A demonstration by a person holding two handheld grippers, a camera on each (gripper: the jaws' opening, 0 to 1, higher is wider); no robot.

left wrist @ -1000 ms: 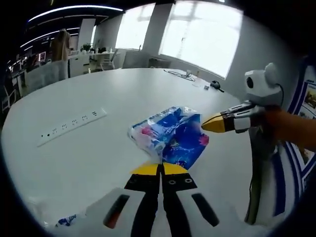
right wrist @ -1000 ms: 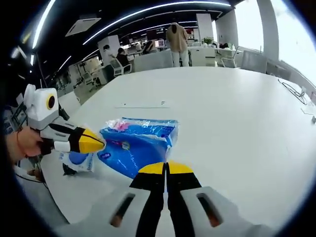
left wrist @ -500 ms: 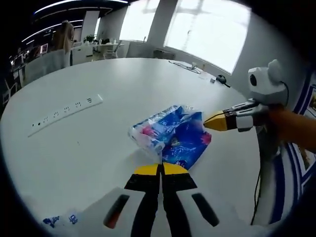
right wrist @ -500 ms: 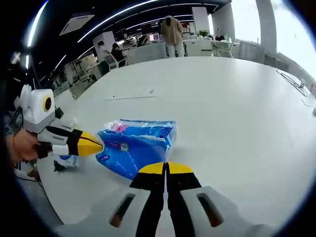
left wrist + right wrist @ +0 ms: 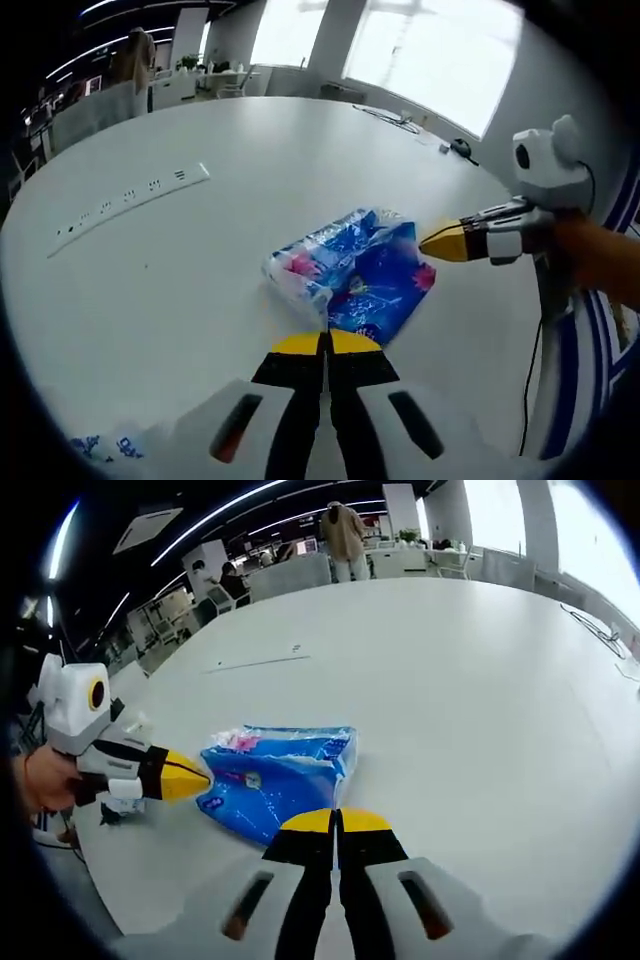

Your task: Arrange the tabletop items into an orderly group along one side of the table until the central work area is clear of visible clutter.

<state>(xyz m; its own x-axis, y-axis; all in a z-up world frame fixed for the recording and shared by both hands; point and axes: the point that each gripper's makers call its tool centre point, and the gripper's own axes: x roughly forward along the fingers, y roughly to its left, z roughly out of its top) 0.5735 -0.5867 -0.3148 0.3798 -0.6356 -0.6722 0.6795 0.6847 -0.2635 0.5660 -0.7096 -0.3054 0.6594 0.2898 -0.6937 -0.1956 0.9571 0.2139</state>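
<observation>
Tissue pack [image 5: 348, 280], blue and white plastic wrap, crumpled: we find it lying on the white counter [image 5: 200, 270] near the edge, between our 2 grippers. Left gripper [image 5: 325, 343]: yellow tips pressed together, clenched on nothing, just short of the pack. Right gripper [image 5: 337, 822]: tips likewise closed and empty, beside the pack's other side. Power strip [image 5: 128, 197], white, lies well apart on the counter. A smaller blue-printed packet [image 5: 122, 805] sits at the counter edge behind the left gripper.
</observation>
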